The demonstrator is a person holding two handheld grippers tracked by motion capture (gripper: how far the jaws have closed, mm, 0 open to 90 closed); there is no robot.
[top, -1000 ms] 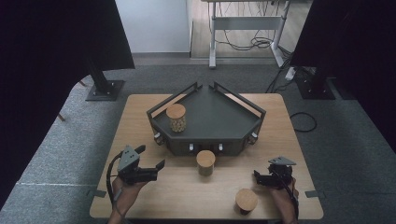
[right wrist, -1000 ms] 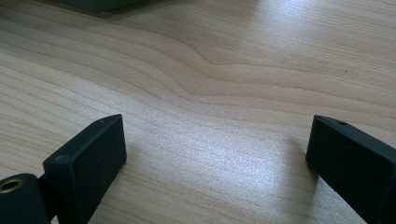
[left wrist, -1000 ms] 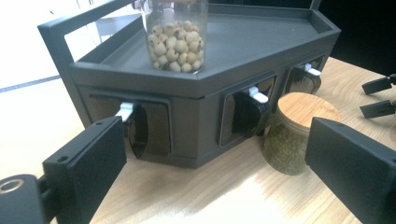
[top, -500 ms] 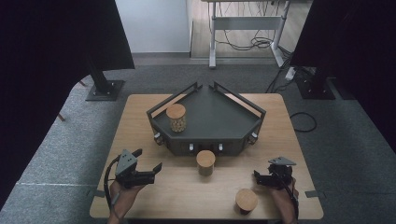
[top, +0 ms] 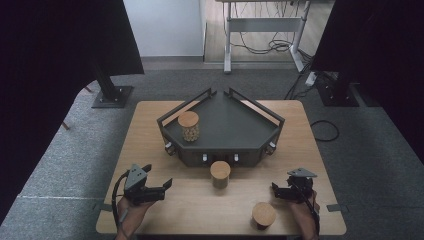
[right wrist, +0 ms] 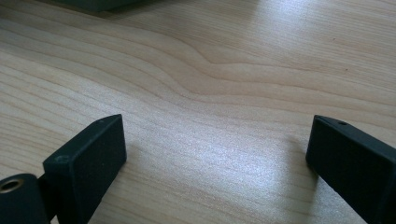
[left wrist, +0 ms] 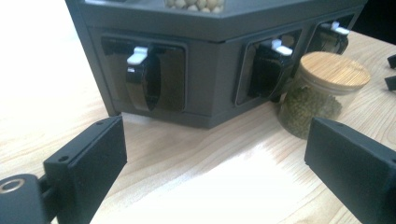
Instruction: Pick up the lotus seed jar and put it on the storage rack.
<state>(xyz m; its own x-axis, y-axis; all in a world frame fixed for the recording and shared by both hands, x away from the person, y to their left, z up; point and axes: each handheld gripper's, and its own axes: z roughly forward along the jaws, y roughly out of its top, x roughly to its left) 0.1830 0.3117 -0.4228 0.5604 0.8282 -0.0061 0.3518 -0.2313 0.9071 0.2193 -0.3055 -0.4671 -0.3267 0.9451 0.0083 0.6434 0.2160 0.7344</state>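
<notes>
A dark corner-shaped tray (top: pixel 250 125) stands mid-table with a cork-lidded jar of pale beans (top: pixel 189 125) on its left side. A second jar (top: pixel 220 173), holding green beans (left wrist: pixel 322 93), stands on the wood just in front of the tray. A third jar (top: pixel 263 215) sits near the front edge. My left gripper (top: pixel 157 177) is at the front left, open and holding nothing, and points at the tray's front knobs (left wrist: pixel 144 79). My right gripper (top: pixel 275 191) rests open at the front right over bare wood (right wrist: pixel 217 149), right of the third jar.
The wooden table (top: pixel 150 120) stands on grey carpet. A black stand foot (top: pixel 112 95) is beyond the far left corner and a cable (top: pixel 325 130) lies off the right edge. Another gripper's black tips (left wrist: pixel 391 70) show at the right edge of the left gripper view.
My left gripper has drifted slightly toward the table's front edge. The right gripper and the jars have stayed where they were.
</notes>
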